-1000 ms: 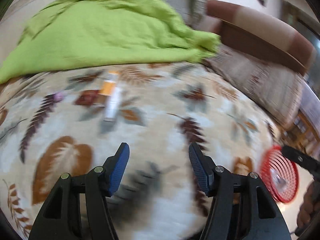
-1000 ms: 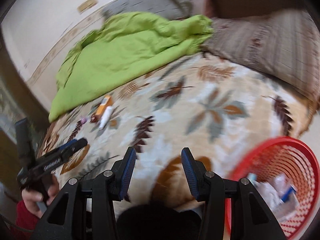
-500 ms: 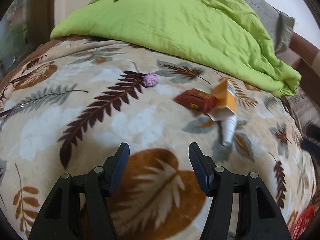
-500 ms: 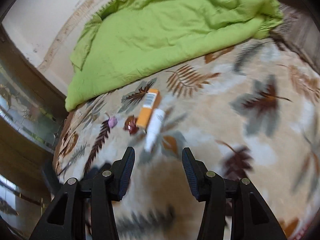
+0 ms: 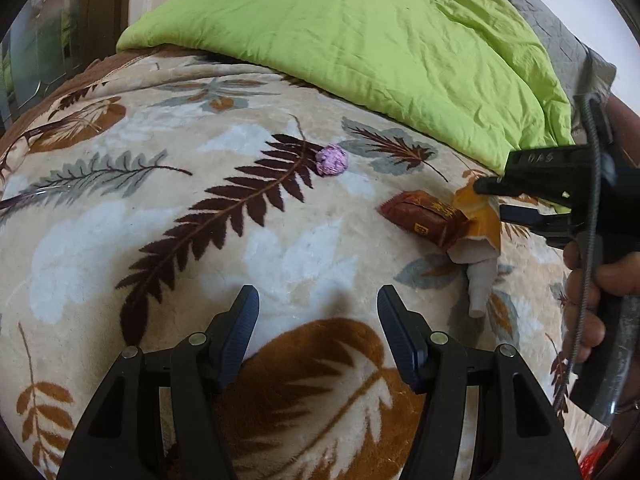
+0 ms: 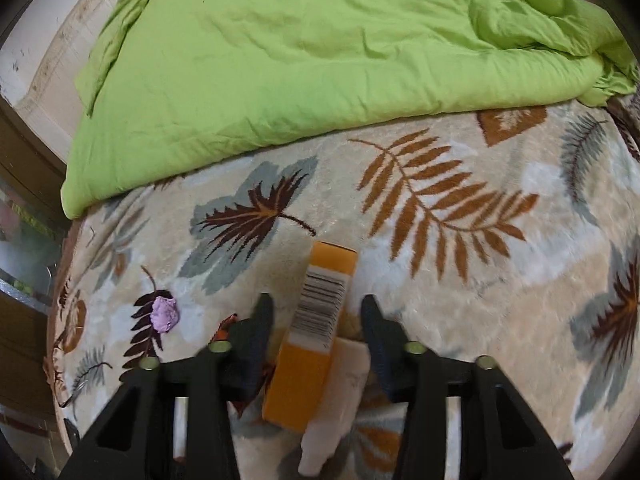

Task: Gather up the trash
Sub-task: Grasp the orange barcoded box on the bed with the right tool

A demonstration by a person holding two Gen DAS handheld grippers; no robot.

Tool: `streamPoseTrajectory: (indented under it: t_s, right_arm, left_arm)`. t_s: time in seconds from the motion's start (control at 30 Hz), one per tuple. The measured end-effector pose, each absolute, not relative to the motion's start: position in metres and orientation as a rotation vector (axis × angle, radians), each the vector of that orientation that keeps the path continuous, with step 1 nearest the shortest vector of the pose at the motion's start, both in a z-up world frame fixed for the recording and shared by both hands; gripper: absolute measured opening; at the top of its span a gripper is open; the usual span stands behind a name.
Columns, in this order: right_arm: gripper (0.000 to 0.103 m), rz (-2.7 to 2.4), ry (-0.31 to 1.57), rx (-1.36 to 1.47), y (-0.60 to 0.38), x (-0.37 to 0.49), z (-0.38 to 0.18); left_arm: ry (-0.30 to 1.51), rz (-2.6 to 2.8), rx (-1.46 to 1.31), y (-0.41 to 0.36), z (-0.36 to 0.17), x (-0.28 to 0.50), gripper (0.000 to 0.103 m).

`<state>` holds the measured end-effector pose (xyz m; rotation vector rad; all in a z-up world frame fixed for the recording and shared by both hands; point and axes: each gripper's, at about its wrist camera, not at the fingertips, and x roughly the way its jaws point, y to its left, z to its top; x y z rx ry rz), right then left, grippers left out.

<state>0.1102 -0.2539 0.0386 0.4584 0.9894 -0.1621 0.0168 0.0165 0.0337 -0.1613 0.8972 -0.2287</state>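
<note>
Right gripper (image 6: 316, 316) open, straddling orange box (image 6: 312, 336); centre, close squarely, avoid white tube (image 6: 336, 412). Left gripper (image 5: 318, 316) open, empty.

The left gripper (image 5: 318, 320) is matte black plastic with two triangular, cut-out arms, each carrying two round silver screws. Its fingers (image 5: 240, 332) bear dark blue ribbed pads on their inner faces. The right gripper (image 6: 316, 332) has the same build: black frame, silver screws, dark blue pads. Seen from the left wrist, it shows faint embossed lettering on top, with a thin braided grey cable (image 5: 588, 240) running down past the hand (image 5: 596, 292) around its black handle.
</note>
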Motion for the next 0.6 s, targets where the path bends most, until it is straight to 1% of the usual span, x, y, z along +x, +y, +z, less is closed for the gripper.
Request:
streamPoseTrajectory:
  t_s: [0.07,0.17,0.2,0.4,0.47,0.6]
  right_arm:
    - [0.036,-0.148,1.018,0.436,-0.247,0.116,0.032]
    - [0.026,-0.094,1.030,0.405,-0.232,0.115,0.028]
    - [0.025,-0.058,1.027,0.409,-0.226,0.111,0.029]
    - [0.025,0.148,1.028,0.457,-0.199,0.072,0.029]
    - [0.025,0.155,0.988,0.466,-0.199,0.052,0.036]
    - [0.025,0.084,0.844,0.524,-0.214,0.007,0.052]
  left_arm:
    - [0.893,-0.219,-0.170,0.019,0.035,0.018,0.060]
    - [0.897,-0.209,-0.186,0.023,0.035,0.020,0.061]
    - [0.896,-0.203,-0.192,0.025,0.035,0.020,0.061]
    - [0.877,-0.161,-0.250,0.041,0.038,0.022,0.060]
    - [0.859,-0.148,-0.257,0.045,0.041,0.022,0.060]
    - [0.831,-0.171,-0.233,0.037,0.046,0.024,0.061]
